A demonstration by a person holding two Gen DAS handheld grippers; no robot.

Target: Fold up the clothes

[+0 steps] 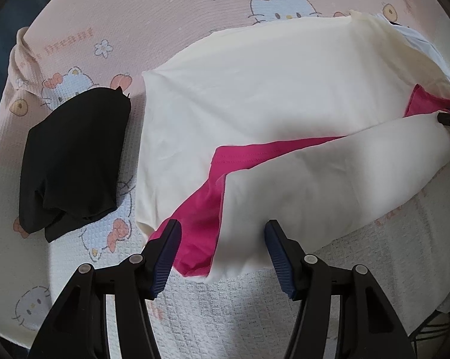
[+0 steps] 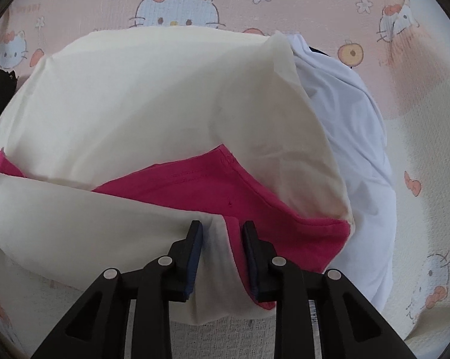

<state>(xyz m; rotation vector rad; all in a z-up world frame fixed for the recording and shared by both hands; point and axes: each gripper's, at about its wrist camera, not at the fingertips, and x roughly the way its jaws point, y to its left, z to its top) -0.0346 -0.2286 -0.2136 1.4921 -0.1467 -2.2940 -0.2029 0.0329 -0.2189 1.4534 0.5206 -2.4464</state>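
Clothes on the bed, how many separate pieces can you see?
4: a cream garment spread in the middle, a pink garment under its folded edge, a black garment folded at left, a white garment at right. More may be hidden underneath.

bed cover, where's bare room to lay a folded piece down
Free: the far strip of the bed cover beyond the cream garment, and the near patch before the left tongs. Some room right of the white garment. Crowded: the middle, and the left by the black folded garment.
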